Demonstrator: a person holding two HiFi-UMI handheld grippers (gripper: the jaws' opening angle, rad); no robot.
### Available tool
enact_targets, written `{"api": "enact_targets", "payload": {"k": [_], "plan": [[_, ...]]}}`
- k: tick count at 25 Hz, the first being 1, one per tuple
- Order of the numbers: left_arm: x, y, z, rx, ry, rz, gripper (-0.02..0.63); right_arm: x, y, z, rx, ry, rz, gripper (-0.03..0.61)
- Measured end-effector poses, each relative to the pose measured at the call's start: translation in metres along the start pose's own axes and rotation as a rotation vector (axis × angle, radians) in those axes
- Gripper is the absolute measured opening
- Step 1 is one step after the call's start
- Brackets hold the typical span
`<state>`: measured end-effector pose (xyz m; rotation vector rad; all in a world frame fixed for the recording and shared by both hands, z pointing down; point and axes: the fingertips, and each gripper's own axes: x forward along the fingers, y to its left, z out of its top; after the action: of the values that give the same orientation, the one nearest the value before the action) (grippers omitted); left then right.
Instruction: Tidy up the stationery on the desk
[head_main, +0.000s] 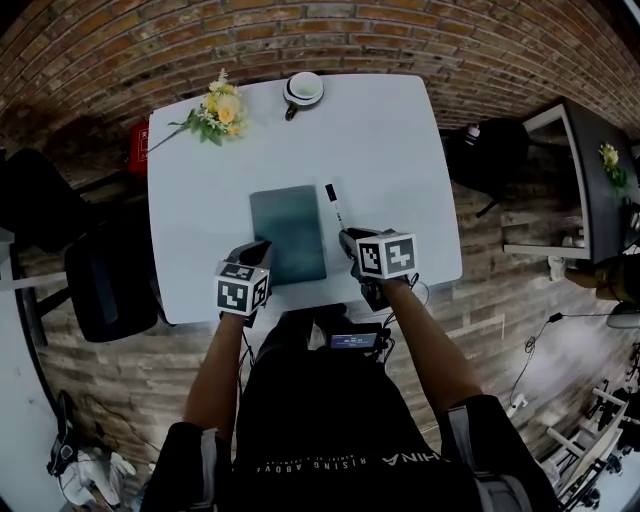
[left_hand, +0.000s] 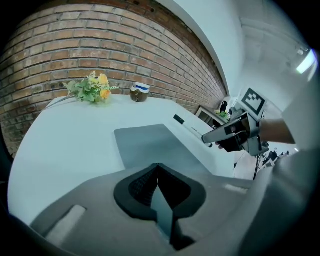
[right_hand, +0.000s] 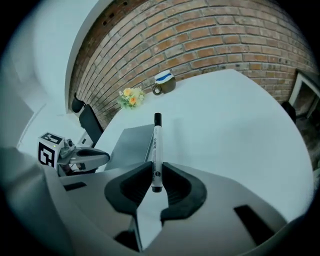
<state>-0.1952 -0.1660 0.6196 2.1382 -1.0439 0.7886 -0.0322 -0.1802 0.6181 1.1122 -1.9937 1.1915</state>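
Observation:
A dark grey notebook lies flat in the middle of the white desk. Just to its right lies a white marker pen, black cap pointing away from me. My right gripper is shut on the pen's near end; the right gripper view shows both pads pressed on the pen beside the notebook. My left gripper hovers at the notebook's near left corner, shut on nothing. In the left gripper view, the notebook, pen and right gripper are ahead.
A bunch of yellow flowers lies at the desk's far left corner, and a cup stands at the far middle edge. Black chairs sit to the left and to the right of the desk.

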Motion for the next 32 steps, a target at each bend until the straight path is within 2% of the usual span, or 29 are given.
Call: {"api": "enact_targets", "payload": {"k": [8, 14, 20, 25, 32], "plan": [[0.01, -0.005, -0.011, 0.006, 0.017, -0.012, 0.012, 0.02, 0.013, -0.033, 0.144, 0.024, 0.027, 0.075], [0.012, -0.007, -0.013, 0.015, 0.017, -0.009, 0.012, 0.028, 0.018, -0.043, 0.177, 0.027, 0.018, 0.075], [0.009, -0.009, -0.015, 0.019, 0.021, -0.011, 0.012, 0.029, 0.026, -0.045, 0.138, 0.043, 0.021, 0.081], [0.006, -0.009, -0.018, 0.017, 0.024, -0.009, 0.012, 0.027, 0.032, -0.047, 0.09, 0.069, 0.063, 0.136], [-0.001, -0.013, -0.018, 0.018, 0.014, -0.005, 0.012, 0.011, 0.024, -0.039, 0.007, 0.052, 0.059, 0.144]]}}
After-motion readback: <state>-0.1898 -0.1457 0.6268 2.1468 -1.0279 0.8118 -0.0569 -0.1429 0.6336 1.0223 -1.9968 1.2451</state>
